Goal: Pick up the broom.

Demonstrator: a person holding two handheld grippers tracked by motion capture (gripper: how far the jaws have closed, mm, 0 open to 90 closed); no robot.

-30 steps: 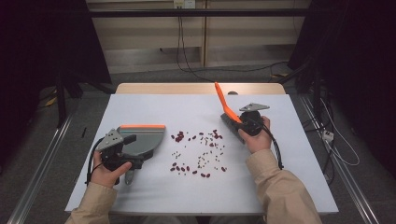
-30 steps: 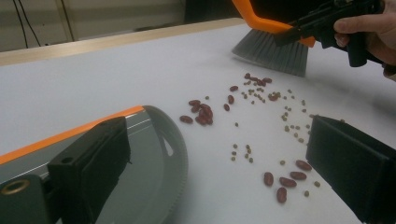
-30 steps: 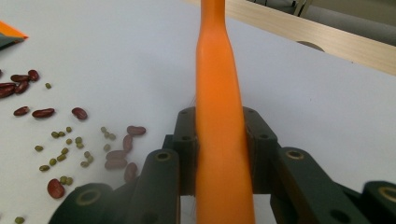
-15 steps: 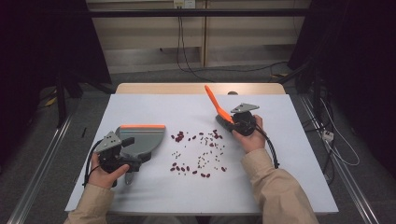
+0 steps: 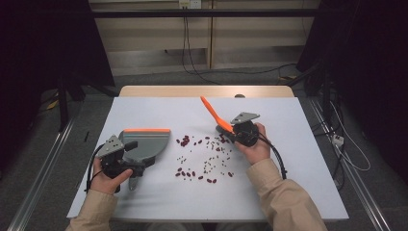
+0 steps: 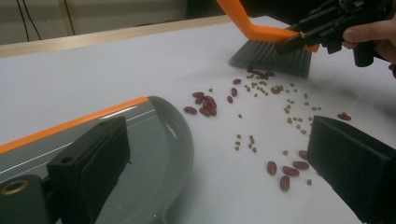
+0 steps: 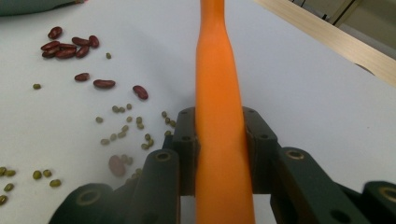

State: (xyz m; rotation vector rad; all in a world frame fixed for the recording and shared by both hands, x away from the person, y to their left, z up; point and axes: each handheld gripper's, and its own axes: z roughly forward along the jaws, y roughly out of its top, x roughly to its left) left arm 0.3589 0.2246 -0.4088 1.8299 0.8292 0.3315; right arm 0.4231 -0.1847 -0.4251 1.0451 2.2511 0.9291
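Red kidney beans and small green beans (image 5: 204, 159) lie scattered mid-table, also in the left gripper view (image 6: 261, 116) and right gripper view (image 7: 70, 46). A brush with an orange handle (image 5: 210, 111) (image 7: 217, 93) has its grey bristles (image 6: 271, 58) down at the beans' far right edge. My right gripper (image 5: 231, 130) (image 7: 219, 140) is shut on that handle. A grey dustpan with an orange lip (image 5: 146, 142) (image 6: 140, 140) lies left of the beans. My left gripper (image 5: 139, 153) (image 6: 219, 154) stands open, one jaw over the pan, the other over bare table.
A white sheet (image 5: 288, 183) covers the table, with a wooden strip (image 5: 207, 91) along the far edge. Cables trail from both grippers, and more run across the floor behind. Dark frames stand at both sides.
My right gripper has carried the brush leftward toward the beans, its handle leaning further left. The left hand and dustpan have stayed put.
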